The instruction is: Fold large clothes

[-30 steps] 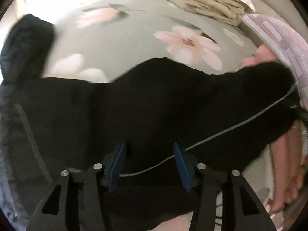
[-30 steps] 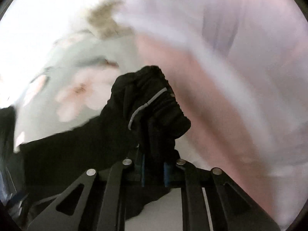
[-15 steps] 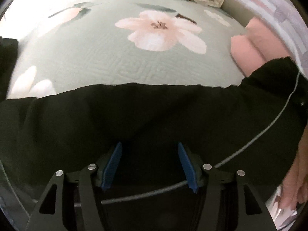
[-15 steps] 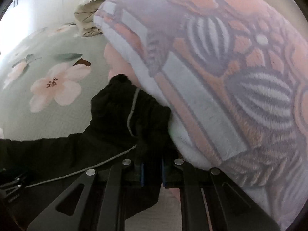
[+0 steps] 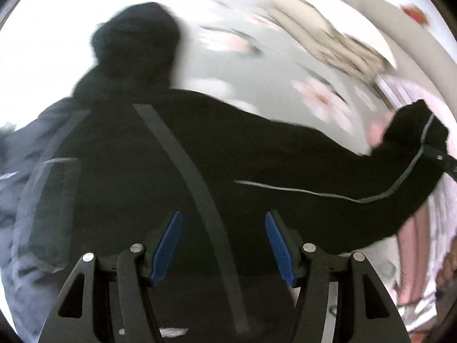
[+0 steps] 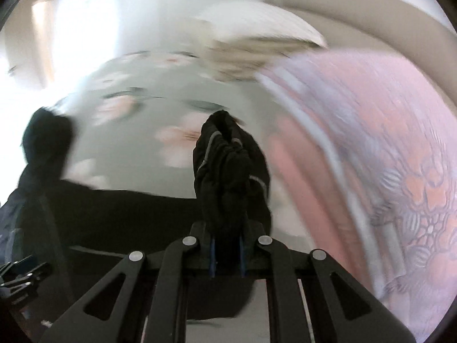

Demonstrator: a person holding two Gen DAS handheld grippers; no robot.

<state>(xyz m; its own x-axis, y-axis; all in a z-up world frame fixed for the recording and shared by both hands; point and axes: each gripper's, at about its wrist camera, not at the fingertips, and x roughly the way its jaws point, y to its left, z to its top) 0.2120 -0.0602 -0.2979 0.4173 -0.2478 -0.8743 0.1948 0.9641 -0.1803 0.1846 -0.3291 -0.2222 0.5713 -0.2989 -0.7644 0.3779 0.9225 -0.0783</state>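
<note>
A large black jacket (image 5: 228,157) with grey piping and seam tapes is spread over the bed. My left gripper (image 5: 223,244) hovers over its body; the blue pads stand wide apart with only black cloth behind the gap, and nothing looks pinched. The jacket's sleeve stretches right to its cuff (image 5: 414,131). My right gripper (image 6: 227,253) is shut on that bunched cuff (image 6: 228,165), which sticks up past the fingers. Another black end of the jacket (image 5: 137,45) rises at the upper left, also seen in the right wrist view (image 6: 45,137). Both views are blurred.
A pale green bedspread (image 6: 137,154) with pink flowers lies under the jacket. Folded beige bedding (image 5: 337,43) with a white pillow (image 6: 257,25) sits at the far end. A pink patterned blanket (image 6: 371,157) heaps at the right. A person's hand (image 5: 448,268) shows at the right edge.
Both views have swung and blurred as the grippers moved with the jacket. The left pads stand a little wider apart. The right gripper keeps its hold on the cuff.
</note>
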